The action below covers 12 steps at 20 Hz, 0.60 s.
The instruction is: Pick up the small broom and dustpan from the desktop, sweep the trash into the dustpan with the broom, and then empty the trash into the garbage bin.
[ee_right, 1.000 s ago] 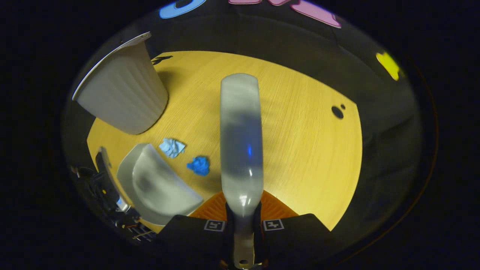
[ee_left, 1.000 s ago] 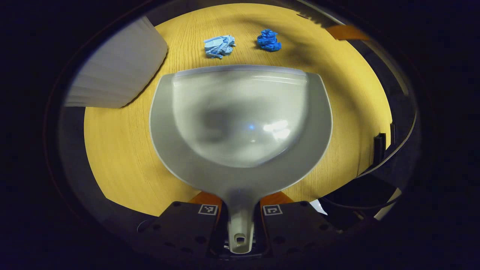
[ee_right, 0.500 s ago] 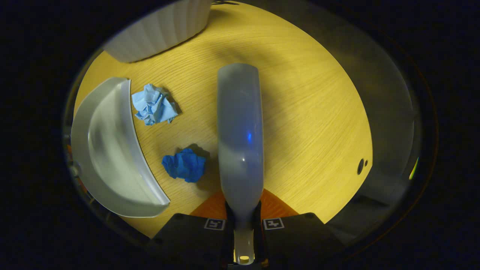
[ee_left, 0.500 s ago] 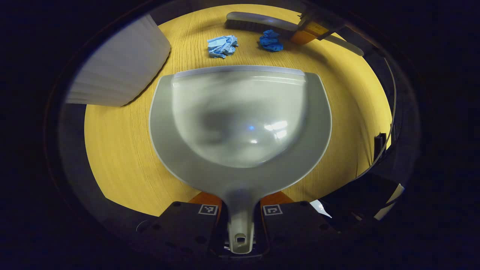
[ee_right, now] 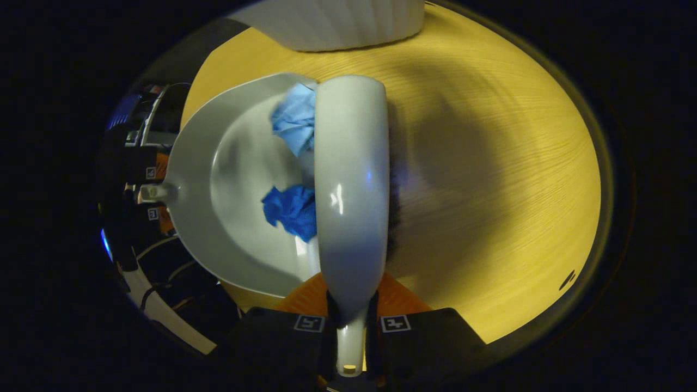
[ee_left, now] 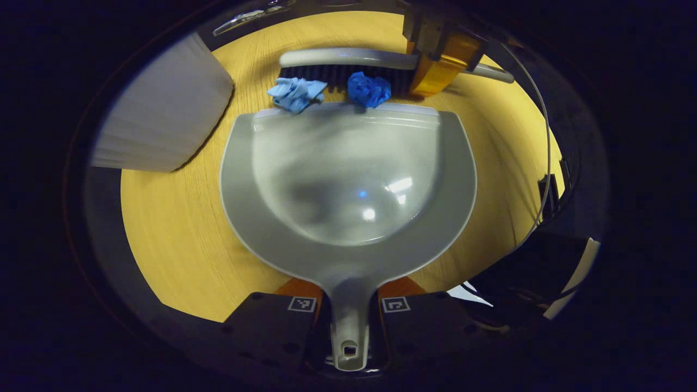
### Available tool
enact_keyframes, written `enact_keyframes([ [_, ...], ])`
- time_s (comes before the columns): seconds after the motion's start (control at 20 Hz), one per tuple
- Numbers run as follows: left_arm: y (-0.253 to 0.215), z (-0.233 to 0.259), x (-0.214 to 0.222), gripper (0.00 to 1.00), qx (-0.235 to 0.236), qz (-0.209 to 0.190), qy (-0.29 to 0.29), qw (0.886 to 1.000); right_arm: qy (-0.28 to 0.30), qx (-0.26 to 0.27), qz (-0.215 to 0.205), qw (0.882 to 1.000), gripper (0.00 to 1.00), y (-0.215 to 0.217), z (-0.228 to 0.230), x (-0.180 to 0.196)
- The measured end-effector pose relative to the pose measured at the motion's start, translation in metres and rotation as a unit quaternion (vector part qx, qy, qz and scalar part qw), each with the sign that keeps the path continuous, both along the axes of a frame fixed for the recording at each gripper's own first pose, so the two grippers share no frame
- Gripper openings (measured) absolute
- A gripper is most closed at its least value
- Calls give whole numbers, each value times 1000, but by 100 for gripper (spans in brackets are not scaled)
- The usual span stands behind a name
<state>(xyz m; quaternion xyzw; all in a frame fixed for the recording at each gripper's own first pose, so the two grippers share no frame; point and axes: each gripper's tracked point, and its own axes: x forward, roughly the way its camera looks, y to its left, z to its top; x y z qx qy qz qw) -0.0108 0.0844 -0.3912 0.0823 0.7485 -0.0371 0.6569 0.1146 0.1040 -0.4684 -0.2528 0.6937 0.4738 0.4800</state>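
Observation:
My left gripper (ee_left: 348, 305) is shut on the handle of a grey dustpan (ee_left: 348, 179) that lies flat on the yellow table (ee_left: 174, 228). In the left gripper view the broom (ee_left: 348, 60) stands along the pan's front lip, its dark bristles behind a light blue paper wad (ee_left: 295, 93) and a dark blue paper wad (ee_left: 368, 90), both at the lip. My right gripper (ee_right: 351, 316) is shut on the broom's handle; the broom's grey back (ee_right: 351, 179) runs up the view. Beside it the dark blue wad (ee_right: 291, 209) and light blue wad (ee_right: 294, 122) lie over the dustpan (ee_right: 228, 185).
A white ribbed garbage bin (ee_left: 163, 114) stands on the table left of the dustpan, and shows at the top (ee_right: 337, 22) of the right gripper view. Cables and dark gear (ee_left: 544, 272) hang past the table's right edge. Bare tabletop (ee_right: 490, 179) stretches right of the broom.
The broom has swept toward the dustpan, pushing both paper wads from the open table up to and onto the pan's lip. The dustpan has stayed nearly still.

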Motion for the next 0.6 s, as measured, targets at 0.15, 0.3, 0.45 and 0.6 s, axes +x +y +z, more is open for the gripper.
enact_keyframes([
  [0.15, 0, -2, -4, 27, 1, -15, -2, 1000, 69, 22, -38, 997, 22, 4, 10, -1],
  [0.3, 0, -2, -3, 27, -2, -21, -7, 1000, 92, 66, -114, 987, 22, 14, 19, 15],
  [0.45, 0, -2, -3, 27, -1, -19, -29, 999, 102, 151, -229, 956, 22, 28, 50, 27],
  [0.6, 2, -5, -7, 27, 13, -7, -61, 998, 94, 234, -331, 909, 22, 16, 86, 26],
])
